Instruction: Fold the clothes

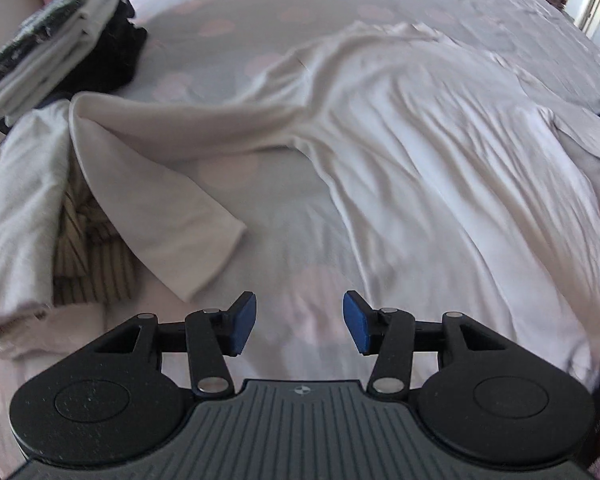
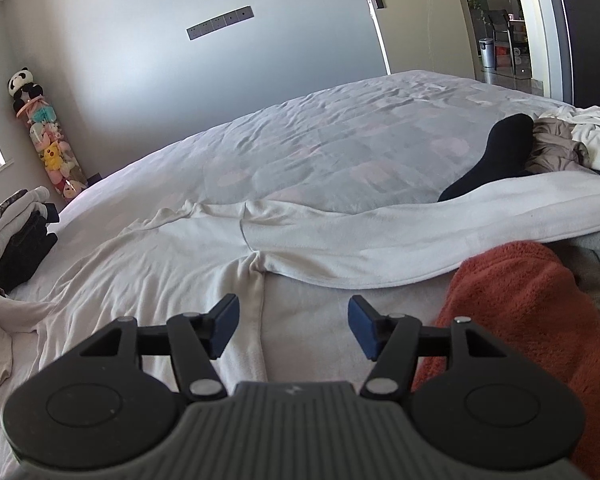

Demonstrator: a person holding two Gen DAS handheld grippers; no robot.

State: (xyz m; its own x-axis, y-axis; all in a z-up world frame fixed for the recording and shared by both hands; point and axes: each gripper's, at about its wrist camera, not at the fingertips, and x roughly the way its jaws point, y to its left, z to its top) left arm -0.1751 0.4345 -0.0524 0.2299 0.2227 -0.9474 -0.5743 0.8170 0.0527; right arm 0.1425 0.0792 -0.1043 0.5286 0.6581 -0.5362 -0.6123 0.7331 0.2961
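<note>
A white long-sleeved top [image 1: 420, 152] lies spread and wrinkled on the bed. One sleeve [image 1: 172, 184] bends down toward the lower left. My left gripper [image 1: 299, 320] hangs open over the bare sheet between that sleeve and the body of the top, with nothing between its blue pads. In the right wrist view the same top [image 2: 160, 256] stretches across the bed, and its other sleeve [image 2: 420, 232] runs off to the right. My right gripper [image 2: 293, 324] is open above the top's near edge, and a fold of the cloth lies under its left finger, not pinched.
A stack of folded clothes [image 1: 56, 44] sits at the far left of the bed [image 2: 340, 136]. A striped garment [image 1: 88, 248] and a pale one [image 1: 16, 208] lie beside the sleeve. To the right are an orange fuzzy cloth [image 2: 520, 320], a black sock [image 2: 496, 156] and a heap of unfolded clothes [image 2: 568, 140].
</note>
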